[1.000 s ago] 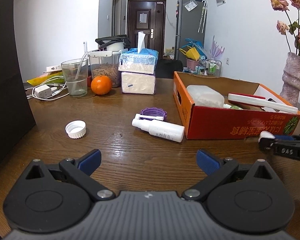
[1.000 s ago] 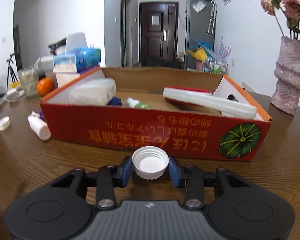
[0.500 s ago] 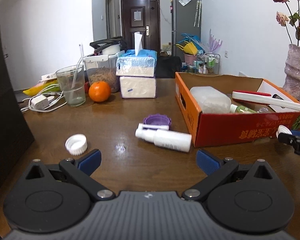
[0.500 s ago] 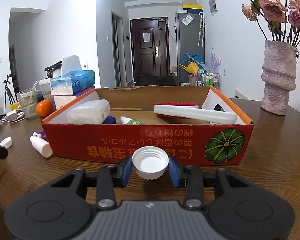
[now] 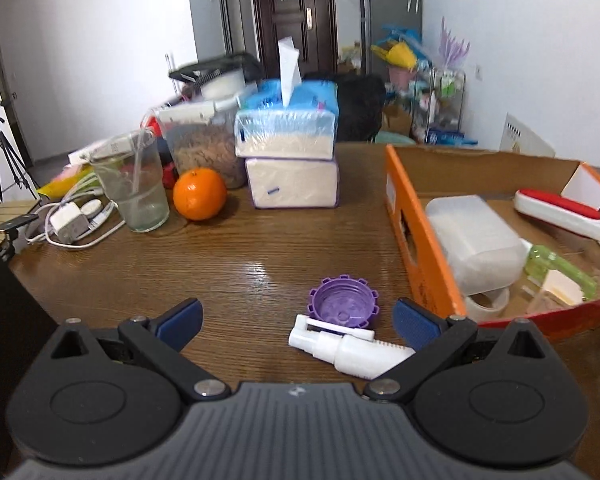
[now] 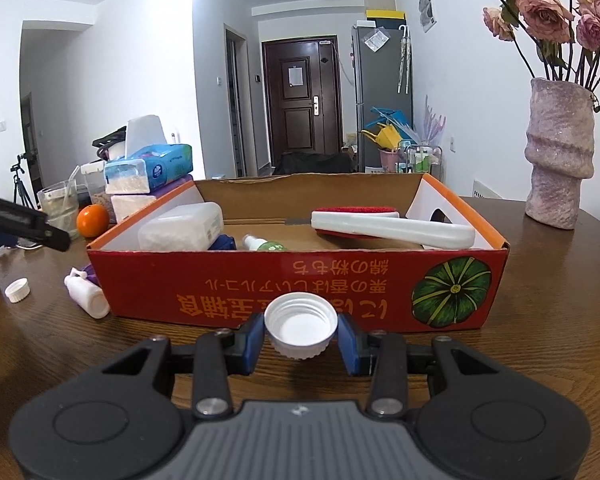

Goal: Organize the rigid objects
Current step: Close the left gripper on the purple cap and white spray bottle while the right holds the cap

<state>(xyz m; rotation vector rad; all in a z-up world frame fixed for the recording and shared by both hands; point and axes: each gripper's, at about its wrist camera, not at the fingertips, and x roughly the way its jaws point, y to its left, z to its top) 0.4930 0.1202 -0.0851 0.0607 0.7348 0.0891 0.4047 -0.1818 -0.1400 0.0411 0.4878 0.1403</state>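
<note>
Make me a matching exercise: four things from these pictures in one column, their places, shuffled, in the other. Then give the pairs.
Things:
1. round white ribbed bottle cap
2. white plastic spray bottle
3. red-and-white long-handled brush
4. round orange fruit

Places:
A. lying inside the orange cardboard box
B. beside the clear plastic cup on the wooden table
C. pinched in the right claw
D. lying on the table just in front of the purple ridged lid

Pairs: 1-C, 2-D, 3-A, 4-B
</note>
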